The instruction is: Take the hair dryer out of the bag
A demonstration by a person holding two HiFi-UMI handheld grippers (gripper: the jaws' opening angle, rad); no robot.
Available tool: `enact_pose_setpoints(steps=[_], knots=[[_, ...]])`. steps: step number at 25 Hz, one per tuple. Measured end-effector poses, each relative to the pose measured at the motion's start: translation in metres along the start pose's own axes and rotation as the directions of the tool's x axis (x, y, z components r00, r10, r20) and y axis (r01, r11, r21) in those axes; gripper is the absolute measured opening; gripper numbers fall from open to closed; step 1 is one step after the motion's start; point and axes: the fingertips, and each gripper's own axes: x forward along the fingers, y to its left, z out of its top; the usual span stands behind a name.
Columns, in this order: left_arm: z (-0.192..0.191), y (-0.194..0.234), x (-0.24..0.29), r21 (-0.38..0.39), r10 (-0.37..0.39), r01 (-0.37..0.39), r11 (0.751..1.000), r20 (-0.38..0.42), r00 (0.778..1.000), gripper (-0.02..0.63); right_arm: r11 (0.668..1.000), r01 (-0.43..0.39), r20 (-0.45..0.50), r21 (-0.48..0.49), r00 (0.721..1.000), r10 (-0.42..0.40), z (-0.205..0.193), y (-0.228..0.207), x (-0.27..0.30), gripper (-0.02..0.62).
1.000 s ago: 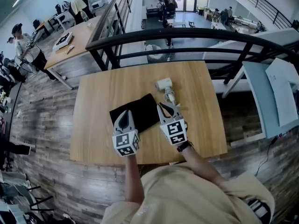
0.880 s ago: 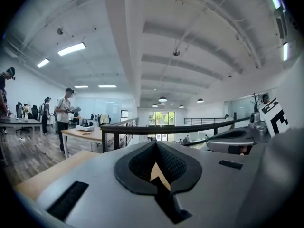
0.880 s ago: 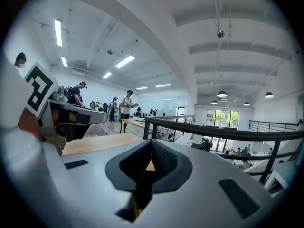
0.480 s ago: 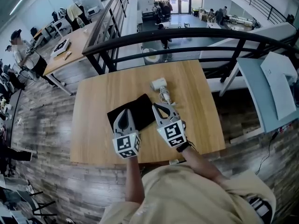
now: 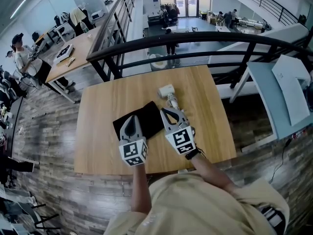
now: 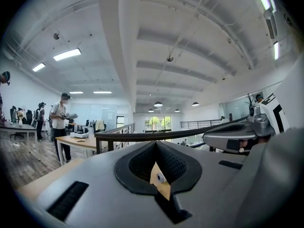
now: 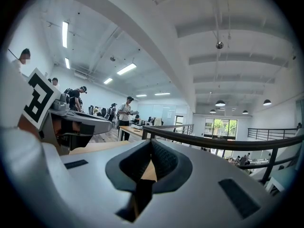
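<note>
The white hair dryer (image 5: 166, 89) lies out on the wooden table (image 5: 98, 106), its cord (image 5: 172, 102) trailing toward me. The flat black bag (image 5: 142, 121) lies just left of it. My left gripper (image 5: 128, 118) hovers over the bag's near edge, shut with nothing in it. My right gripper (image 5: 166, 112) is beside the bag's right edge, just short of the cord, also shut and empty. In the left gripper view the left gripper (image 6: 154, 144) points level across the room. The right gripper (image 7: 151, 141) does the same in the right gripper view.
A black railing (image 5: 195, 38) runs along the table's far edge, with a drop to a lower floor behind it. A grey-blue desk with papers (image 5: 286, 97) stands to the right. Another table (image 5: 73, 45) and a standing person (image 5: 24, 58) are at the far left.
Both grippers have lifted slightly above the table and then held still. The bag and the hair dryer lie where they were.
</note>
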Motion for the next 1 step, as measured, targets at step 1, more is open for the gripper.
enact_pose_setpoints(steps=[1], knots=[[-0.0009, 0.0, 0.0007, -0.001, -0.001, 0.001, 1.0, -0.002, 1.0, 0.011, 1.0, 0.001, 0.001, 0.0, 1.0, -0.001, -0.0002, -0.0002, 0.0004, 0.014]])
